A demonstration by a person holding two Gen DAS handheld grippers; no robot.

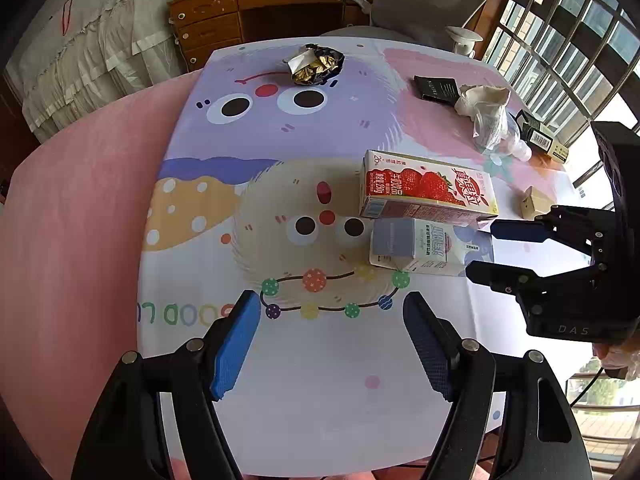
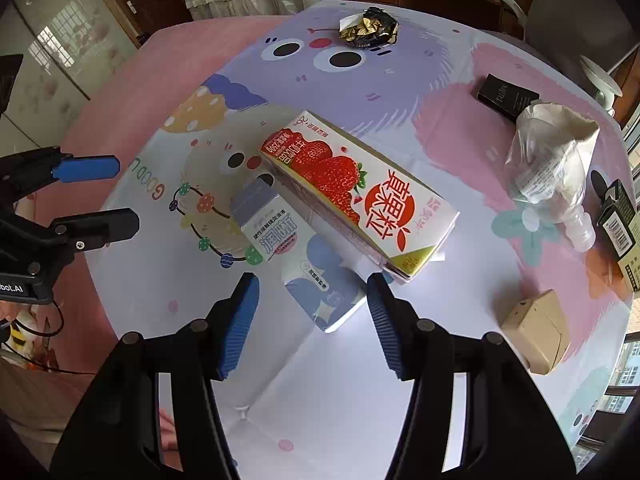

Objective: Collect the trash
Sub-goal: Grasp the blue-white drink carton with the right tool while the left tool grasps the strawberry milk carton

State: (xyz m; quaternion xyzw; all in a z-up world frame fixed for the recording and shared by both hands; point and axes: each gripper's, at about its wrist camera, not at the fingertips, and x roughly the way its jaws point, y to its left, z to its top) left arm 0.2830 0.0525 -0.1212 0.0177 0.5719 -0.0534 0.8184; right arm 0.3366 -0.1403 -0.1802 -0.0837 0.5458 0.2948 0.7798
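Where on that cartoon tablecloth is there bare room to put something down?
The near edge of the tablecloth, in front of the left tongs, is bare. So is the stretch between the crumpled foil wrapper and the strawberry carton. It is crowded on the window side: black box, plastic bag, small brown box.

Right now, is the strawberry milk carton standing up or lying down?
Lying down. The strawberry milk carton rests on its long side on the table mat, printed strawberry face up, against the small blue and white carton.
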